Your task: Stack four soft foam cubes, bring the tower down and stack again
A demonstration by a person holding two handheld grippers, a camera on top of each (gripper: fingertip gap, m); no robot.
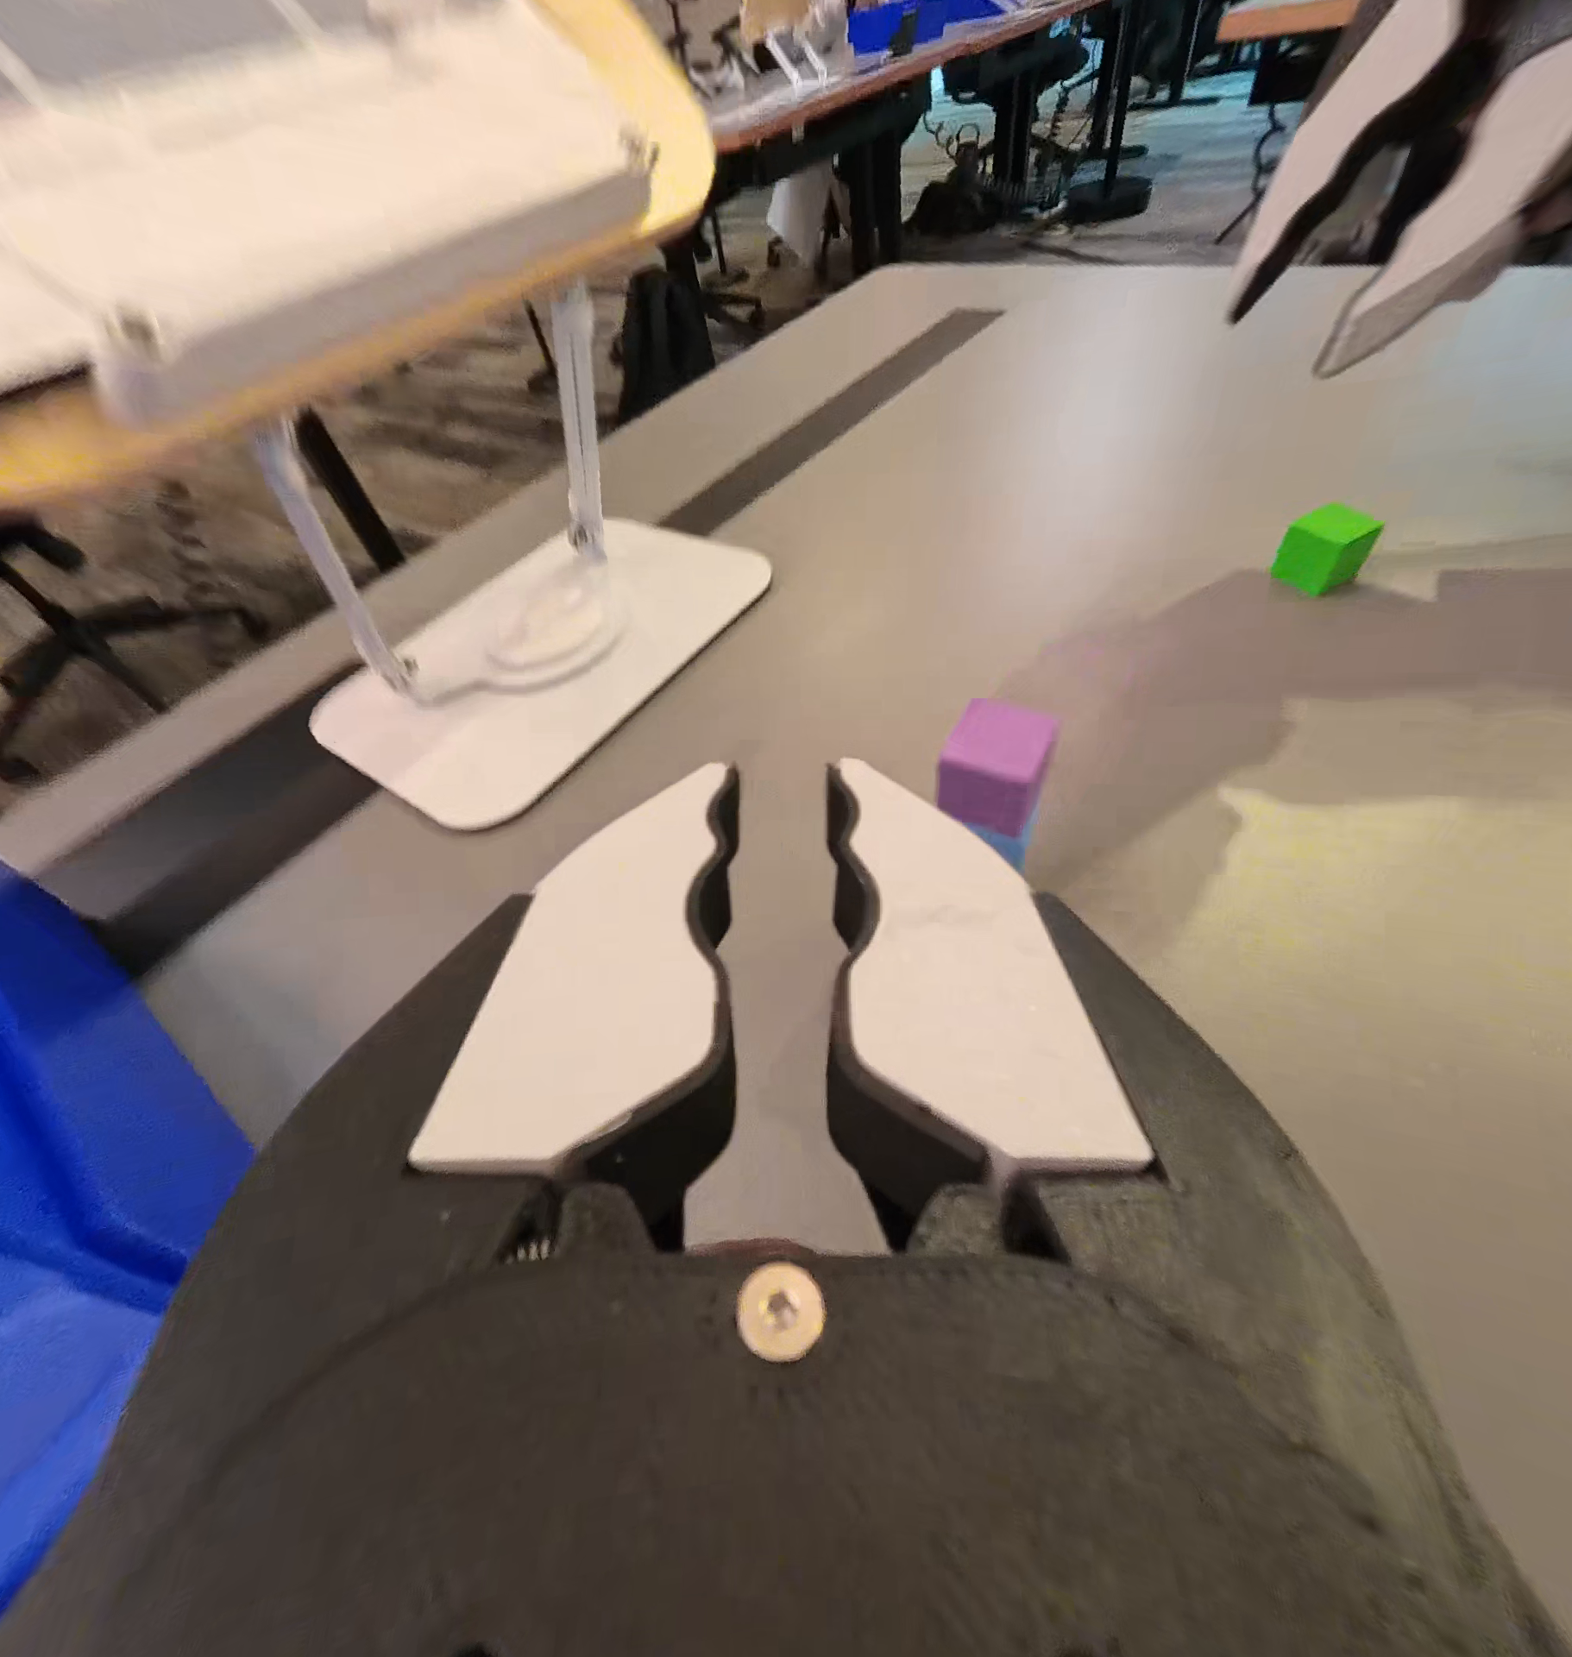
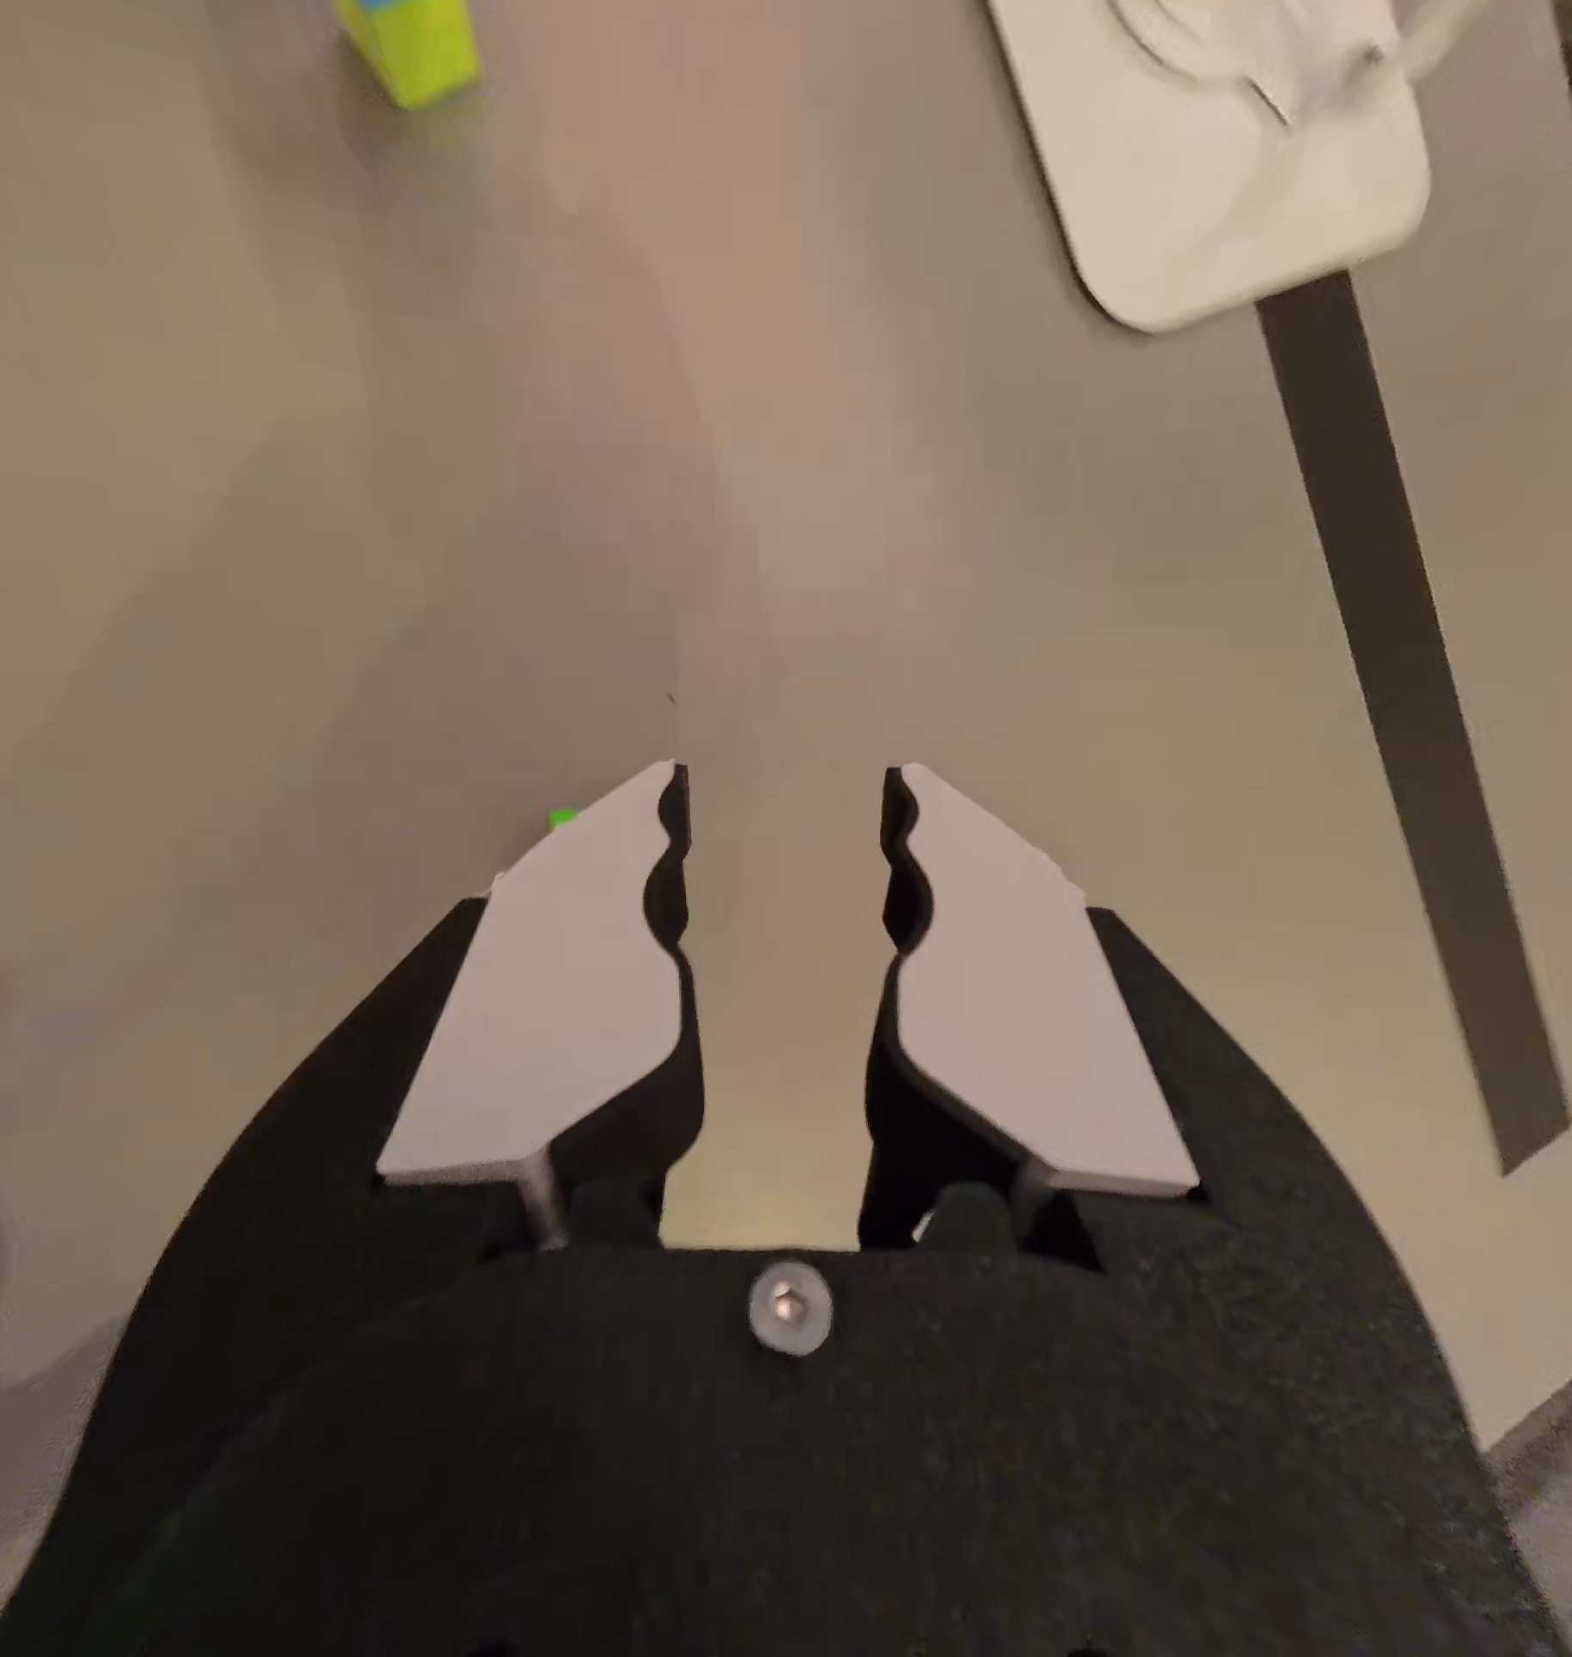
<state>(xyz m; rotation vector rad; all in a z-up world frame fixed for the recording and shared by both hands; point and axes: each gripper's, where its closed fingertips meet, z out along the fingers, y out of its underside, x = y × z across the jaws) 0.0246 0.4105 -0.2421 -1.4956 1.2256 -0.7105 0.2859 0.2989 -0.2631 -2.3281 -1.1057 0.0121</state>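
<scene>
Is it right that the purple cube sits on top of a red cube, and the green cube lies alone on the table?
Not quite. In the left wrist view the purple cube sits on a blue cube, not a red one. The green cube does lie alone on the table.

1. The left gripper (image 1: 782, 776) points forward and slightly downward, its two fingers parted by a narrow gap with nothing between them.
2. The right gripper (image 2: 787, 780) is raised and angled steeply downward, its fingers spread wider apart and likewise bare.
</scene>
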